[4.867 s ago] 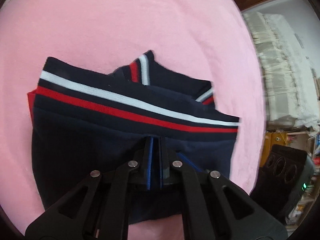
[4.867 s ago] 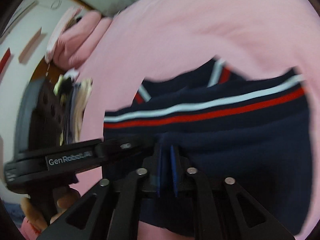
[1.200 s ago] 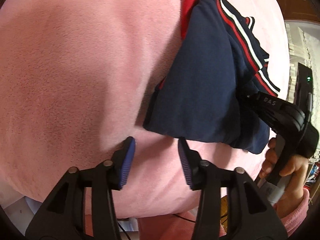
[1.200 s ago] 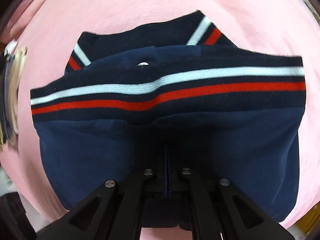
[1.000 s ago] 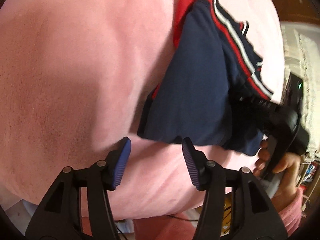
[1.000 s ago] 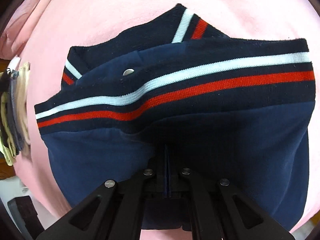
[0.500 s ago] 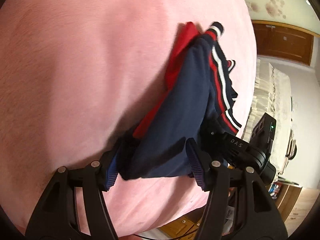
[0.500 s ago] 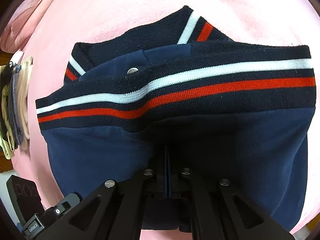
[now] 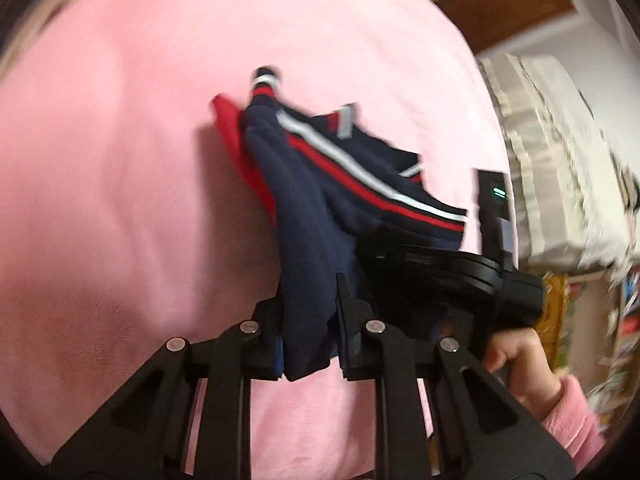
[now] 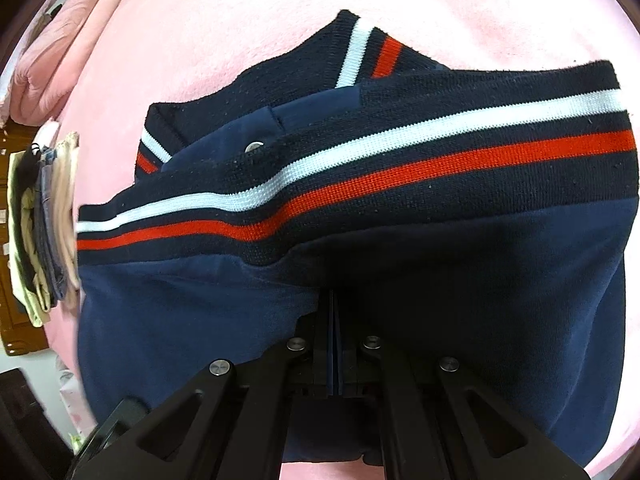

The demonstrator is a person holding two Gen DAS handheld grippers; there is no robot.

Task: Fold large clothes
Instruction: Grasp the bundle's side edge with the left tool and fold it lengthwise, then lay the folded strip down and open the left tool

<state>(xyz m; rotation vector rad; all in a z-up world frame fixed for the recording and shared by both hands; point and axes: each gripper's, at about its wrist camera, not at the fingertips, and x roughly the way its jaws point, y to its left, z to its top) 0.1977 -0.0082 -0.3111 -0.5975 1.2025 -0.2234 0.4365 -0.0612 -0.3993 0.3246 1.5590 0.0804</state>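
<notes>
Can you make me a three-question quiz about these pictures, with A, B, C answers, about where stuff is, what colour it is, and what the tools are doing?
1. Where does the navy jacket lie?
A. On a wooden floor
B. On a pink blanket
C. In a basket

2. What colours are the two stripes along the jacket's dark band?
A. White and red
B. Yellow and green
C. Pink and grey

3. What is the left tool doing?
A. Held wide open in the air
B. Gripping a book
C. Closed on a fold of the jacket

Answers:
1. B, since soft pink blanket surrounds the jacket in both views.
2. A, since a white stripe runs beside a red one in the right wrist view.
3. C, since navy cloth sits pinched between its fingers, which have just been closing; the right tool is also shut on the jacket.
</notes>
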